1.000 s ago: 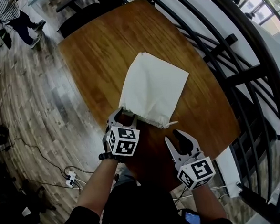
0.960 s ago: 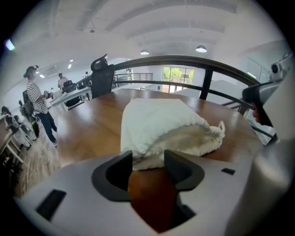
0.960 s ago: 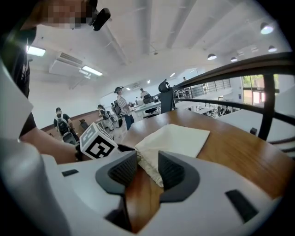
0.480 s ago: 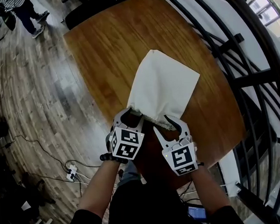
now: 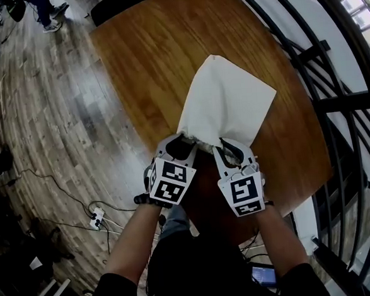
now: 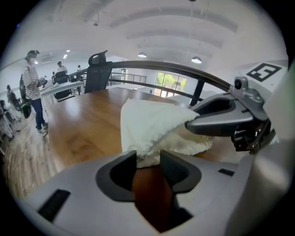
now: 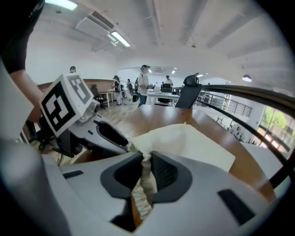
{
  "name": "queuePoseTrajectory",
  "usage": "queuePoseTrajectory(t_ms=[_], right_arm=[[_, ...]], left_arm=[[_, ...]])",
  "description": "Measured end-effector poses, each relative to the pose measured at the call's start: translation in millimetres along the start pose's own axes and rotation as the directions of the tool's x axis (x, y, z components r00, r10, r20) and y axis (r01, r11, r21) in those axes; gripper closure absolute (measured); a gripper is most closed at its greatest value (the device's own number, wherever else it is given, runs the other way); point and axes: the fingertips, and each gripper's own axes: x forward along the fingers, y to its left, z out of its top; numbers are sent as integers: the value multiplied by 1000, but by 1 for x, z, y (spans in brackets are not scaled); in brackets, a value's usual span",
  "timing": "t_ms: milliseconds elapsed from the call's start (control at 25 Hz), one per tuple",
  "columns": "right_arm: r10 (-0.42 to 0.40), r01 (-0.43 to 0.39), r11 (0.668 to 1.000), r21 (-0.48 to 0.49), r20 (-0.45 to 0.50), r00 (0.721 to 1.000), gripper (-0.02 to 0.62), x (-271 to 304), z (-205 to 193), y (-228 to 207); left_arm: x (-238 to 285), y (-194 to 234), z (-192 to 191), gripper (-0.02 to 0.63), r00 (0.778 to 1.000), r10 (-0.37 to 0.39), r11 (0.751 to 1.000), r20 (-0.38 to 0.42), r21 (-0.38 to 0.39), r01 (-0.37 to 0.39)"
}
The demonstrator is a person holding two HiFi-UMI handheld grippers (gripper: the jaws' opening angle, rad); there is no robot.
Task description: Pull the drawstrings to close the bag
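A cream cloth drawstring bag lies flat on the wooden table, its gathered mouth toward me. My left gripper is at the mouth's left corner. In the left gripper view the bunched hem fills the gap between its closing jaws. My right gripper is at the right corner. Its jaws are closing too and pinch a thin fold of the hem. The bag's body stretches away beyond them. I cannot make out the drawstrings themselves.
A black curved railing runs close along the table's right side. Plank floor lies to the left, with a power strip and cables. An office chair stands at the table's far end, and people stand beyond.
Both grippers have come forward to the bag's mouth. The right one swung in from the table's near edge to the right corner, and its jaws narrowed onto the hem. The left stayed at the left corner.
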Motion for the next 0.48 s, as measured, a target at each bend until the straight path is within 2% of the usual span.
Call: queuePoseTrajectory(t_ms=[80,120,200,280,320,360,400,480], right_arm=[[42,-45,991,126,23,999,563,-1,5,-6],[73,-79,975,207,37,997,567,-2,7,-9],[142,-158,914,374,70,987,570,-4,13,-9],[201,-231,834,501,115,973,572,-7,19,-6],[221,-259,806,533,135,966,572,-8,22,-4],[239,-281,793,541,148,960,574,-10,26,-1],[255,-298,793,531,155,954,574,-11,29,3],[287,-328,812,483,159,945,574,-15,35,12]], left_arm=[[-1,1,-1,445,1000,-6,1000,2,12,6],[-1,1,-1,445,1000,-6,1000,-1,27,6],[-3,0,-2,443,1000,-6,997,-15,72,7],[-4,-6,0,404,1000,-4,994,-25,112,7],[-4,-9,1,389,1000,1,992,-27,129,3],[-3,-12,3,353,1000,10,989,-29,147,-6],[-3,-13,4,327,999,25,985,-32,169,-19],[0,-16,6,318,998,52,976,-34,212,-44]])
